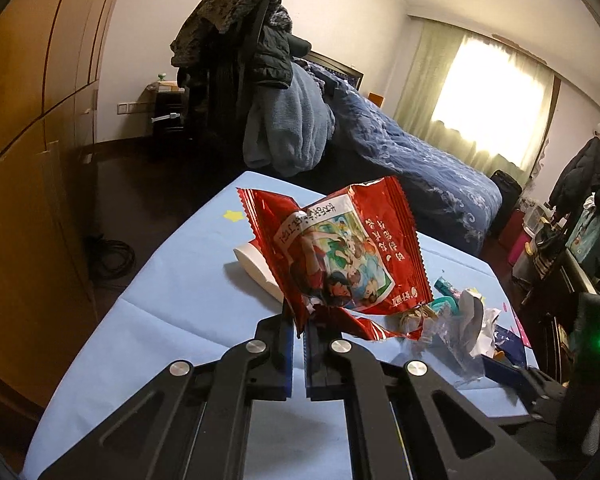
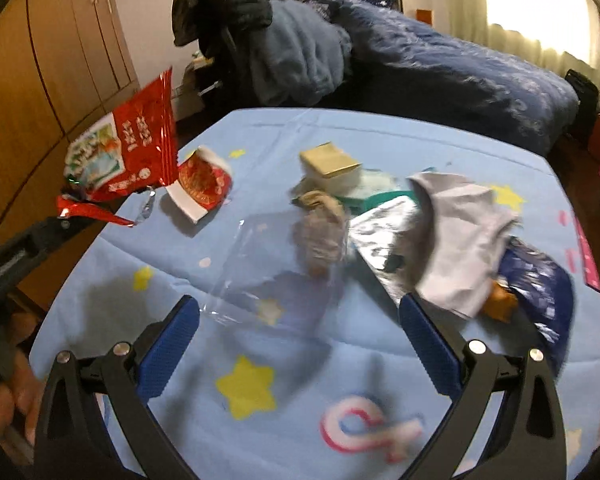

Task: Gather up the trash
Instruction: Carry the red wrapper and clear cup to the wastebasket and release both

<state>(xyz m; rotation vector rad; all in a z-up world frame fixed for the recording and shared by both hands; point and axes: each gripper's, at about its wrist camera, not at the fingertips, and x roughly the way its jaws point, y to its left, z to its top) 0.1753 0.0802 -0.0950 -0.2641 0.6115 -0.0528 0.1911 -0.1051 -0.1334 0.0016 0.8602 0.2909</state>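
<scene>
- The left gripper (image 1: 300, 320) pinches the red snack bag (image 1: 340, 248) by its lower edge, holding it above the blue cloth (image 1: 172, 304).
- The right gripper (image 2: 300, 312) hangs jaws spread over a clear wrapper (image 2: 268, 276); crumpled paper (image 2: 460, 240) lies right.

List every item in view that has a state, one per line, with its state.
left gripper: shut on the red snack bag
red snack bag: torn open, lifted off the table
right gripper: open, holds nothing
red paper cup: tipped on its side
clear plastic bag: flat on the table
white paper: crumpled
blue wrapper: crumpled on the table
</scene>
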